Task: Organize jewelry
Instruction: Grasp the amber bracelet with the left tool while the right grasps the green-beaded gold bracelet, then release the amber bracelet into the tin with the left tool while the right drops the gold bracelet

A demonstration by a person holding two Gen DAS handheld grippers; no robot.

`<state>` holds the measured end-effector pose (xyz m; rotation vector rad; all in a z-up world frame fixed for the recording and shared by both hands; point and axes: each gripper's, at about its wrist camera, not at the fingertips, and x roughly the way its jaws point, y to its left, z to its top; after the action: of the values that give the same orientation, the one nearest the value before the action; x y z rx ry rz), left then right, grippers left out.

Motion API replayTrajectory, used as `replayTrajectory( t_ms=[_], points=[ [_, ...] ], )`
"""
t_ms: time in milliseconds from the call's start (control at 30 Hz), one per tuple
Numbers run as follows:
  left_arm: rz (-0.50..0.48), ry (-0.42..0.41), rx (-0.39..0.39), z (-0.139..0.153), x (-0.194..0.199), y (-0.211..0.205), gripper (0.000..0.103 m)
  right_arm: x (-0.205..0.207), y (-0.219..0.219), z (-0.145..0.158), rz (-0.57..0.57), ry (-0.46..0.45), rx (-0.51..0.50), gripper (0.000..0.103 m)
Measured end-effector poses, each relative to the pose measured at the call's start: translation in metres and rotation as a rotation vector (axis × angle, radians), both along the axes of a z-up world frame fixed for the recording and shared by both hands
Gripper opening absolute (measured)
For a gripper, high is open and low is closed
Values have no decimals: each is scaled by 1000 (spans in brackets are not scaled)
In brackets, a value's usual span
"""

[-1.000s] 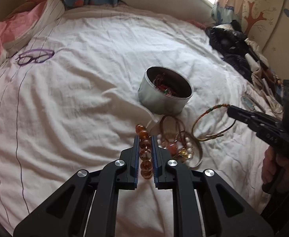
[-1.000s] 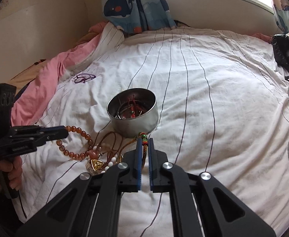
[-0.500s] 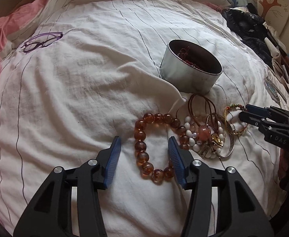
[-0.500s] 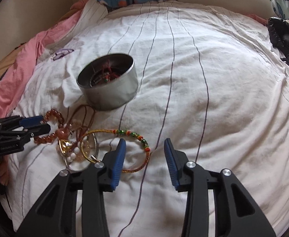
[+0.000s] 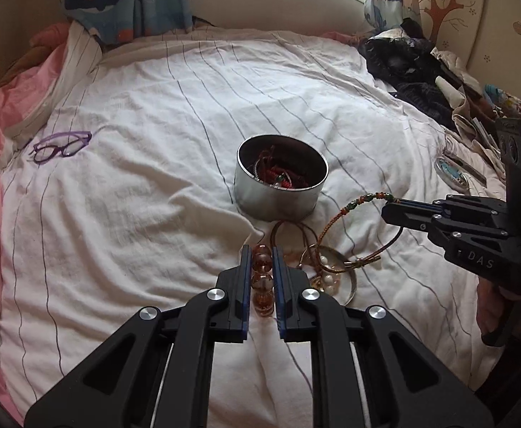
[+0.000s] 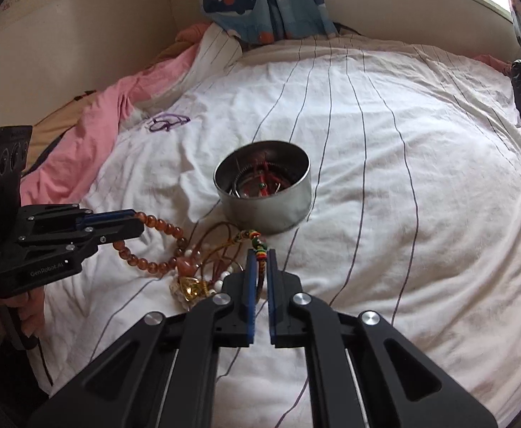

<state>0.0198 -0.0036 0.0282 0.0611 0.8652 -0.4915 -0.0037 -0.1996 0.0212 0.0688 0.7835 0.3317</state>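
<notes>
A: Just in front of the metal tin, both grippers have clamped down. Half a sec ago both stood wide open over the pile; now each has a piece.

B: Which has what?

A: Left gripper: fingers nearly shut, closing on the amber bead bracelet, beads pinched between the blue pads. In the right view that bracelet hangs from the tips, its lower loop draped near the bed. Right gripper: fingers all but shut, closing on the braided cord bracelet. In the left view the cord hoop is raised, its far edge up beside the tin's rim.

B: So what does that mean for the job?

A: Two pieces gripped at once, prob. ready to go into the tin. Tin already holds red cord items. The rest of the tangle, i.e. pearl beads, gold charm, brown cords, lies on the bed sheet just in front of the tin, so more trips needed.

B: Hand poses?

A: Both grippers tilt down toward the bed, on either side of the pile, tips toward the tin. Left one sits a bit higher than a sec ago. A hand wraps the left grip, low left of the tin. Snag risk: the amber loop touches the tangle.
</notes>
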Motion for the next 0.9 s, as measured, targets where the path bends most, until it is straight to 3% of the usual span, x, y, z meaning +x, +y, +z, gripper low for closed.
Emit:
replayTrajectory(
  t_ms=[500,900],
  points=[
    [-4,-68,27,17,-5,-24,11,-8,-5,19,-6,-81,52,6],
    [5,-155,-124,48,-2,-24,11,-5,-11,28,-37,-112,79,6]
  ],
)
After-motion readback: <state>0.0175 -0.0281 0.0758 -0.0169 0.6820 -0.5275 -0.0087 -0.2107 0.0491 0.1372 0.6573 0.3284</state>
